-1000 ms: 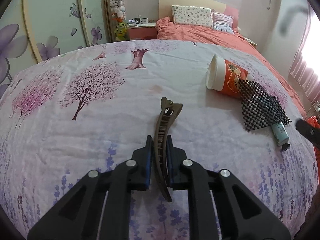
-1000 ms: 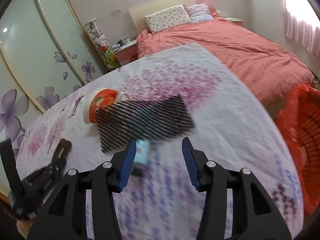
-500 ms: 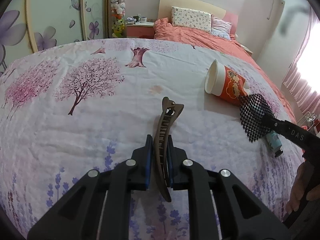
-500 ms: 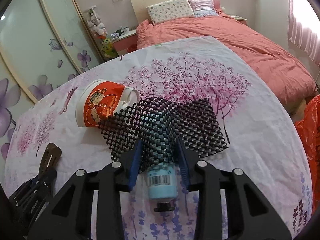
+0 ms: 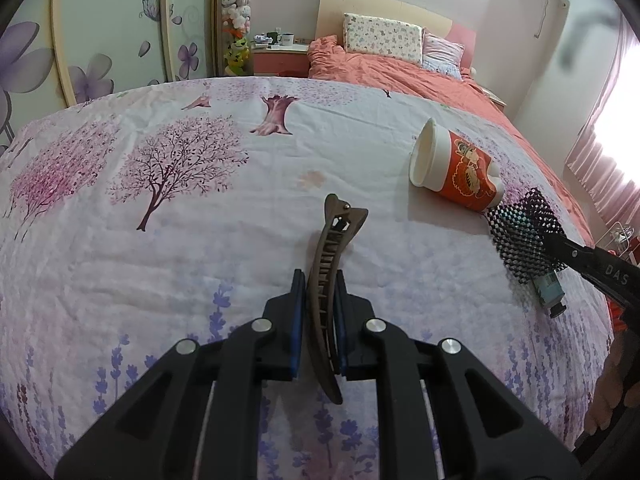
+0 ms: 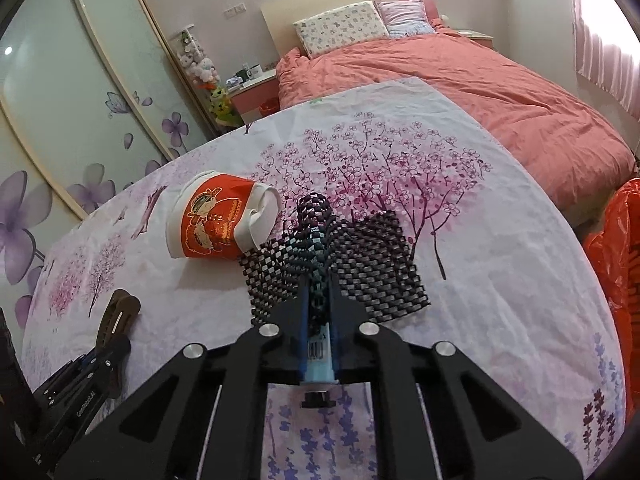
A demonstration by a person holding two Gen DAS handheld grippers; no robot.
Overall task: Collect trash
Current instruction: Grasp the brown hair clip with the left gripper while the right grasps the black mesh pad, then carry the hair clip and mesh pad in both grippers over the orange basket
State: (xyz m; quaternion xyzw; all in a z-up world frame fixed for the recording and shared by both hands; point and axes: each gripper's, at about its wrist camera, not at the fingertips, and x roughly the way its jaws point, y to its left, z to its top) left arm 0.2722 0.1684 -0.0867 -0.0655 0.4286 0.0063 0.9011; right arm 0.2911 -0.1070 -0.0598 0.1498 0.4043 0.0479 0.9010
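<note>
My left gripper [image 5: 319, 280] is shut on a long brown hair clip [image 5: 332, 240], held just above the floral sheet [image 5: 160, 260]. My right gripper [image 6: 318, 292] has its jaws closing tight: the pads press on a light blue tube [image 6: 318, 354] with a black mesh mat [image 6: 376, 272] bunched over it. In the left wrist view the right gripper [image 5: 548, 240] comes in from the right onto the mesh mat [image 5: 520, 232] and tube [image 5: 550, 286]. A red and white paper cup [image 6: 216, 216] lies on its side just left of the mesh.
An orange plastic bag [image 6: 616, 260] hangs past the sheet's right edge. A bed with a coral duvet [image 6: 480, 92] lies beyond, a flowered wardrobe [image 6: 80, 92] to the left. A hand [image 5: 612, 380] shows at the lower right of the left wrist view.
My right gripper came over the tube and mesh and its jaws closed on them, bunching the mesh up. The left gripper kept still with the hair clip.
</note>
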